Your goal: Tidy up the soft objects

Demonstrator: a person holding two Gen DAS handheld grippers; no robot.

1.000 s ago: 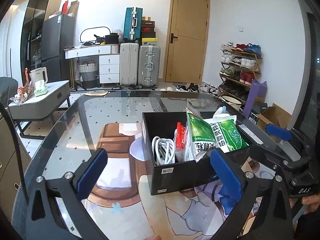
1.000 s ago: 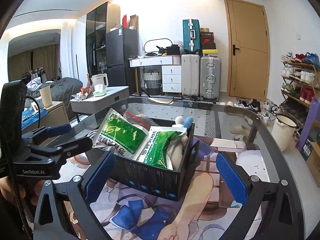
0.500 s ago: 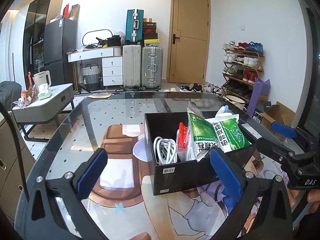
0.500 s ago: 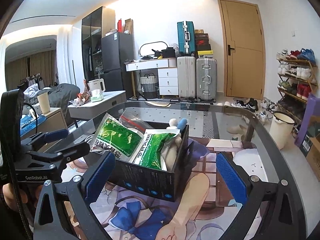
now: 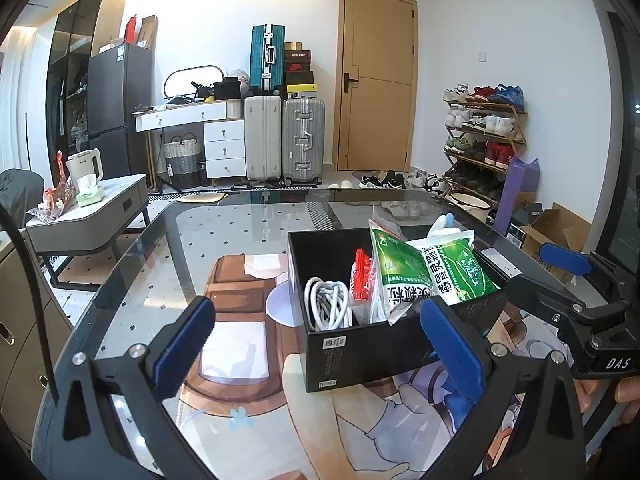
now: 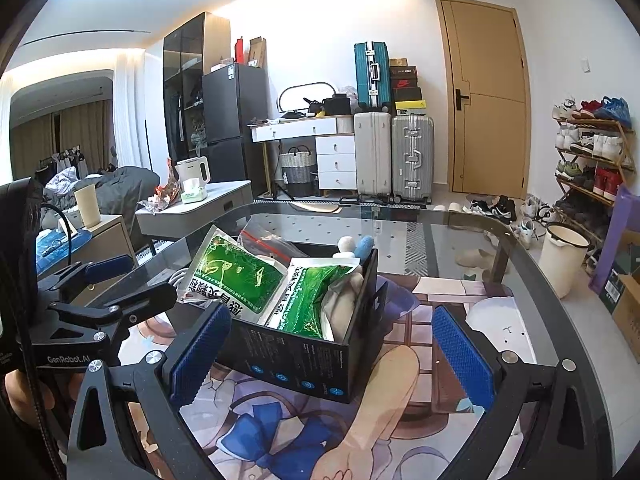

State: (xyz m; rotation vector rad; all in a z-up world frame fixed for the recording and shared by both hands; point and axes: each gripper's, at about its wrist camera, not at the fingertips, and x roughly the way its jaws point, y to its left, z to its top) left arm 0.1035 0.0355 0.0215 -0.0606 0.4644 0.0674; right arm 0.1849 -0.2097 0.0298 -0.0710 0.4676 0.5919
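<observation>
Black cardboard box [image 5: 360,344] sits on the glass table [image 5: 224,232], green plastic packets [image 6: 240,276] propped upright inside (likely to fit). Left gripper [image 5: 316,344] and right gripper [image 6: 332,344] hover released, empty.

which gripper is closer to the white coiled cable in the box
Left. The left gripper hangs open just in front of the box corner holding the white cable. The right gripper is open by the opposite end, beyond the green bags.
</observation>
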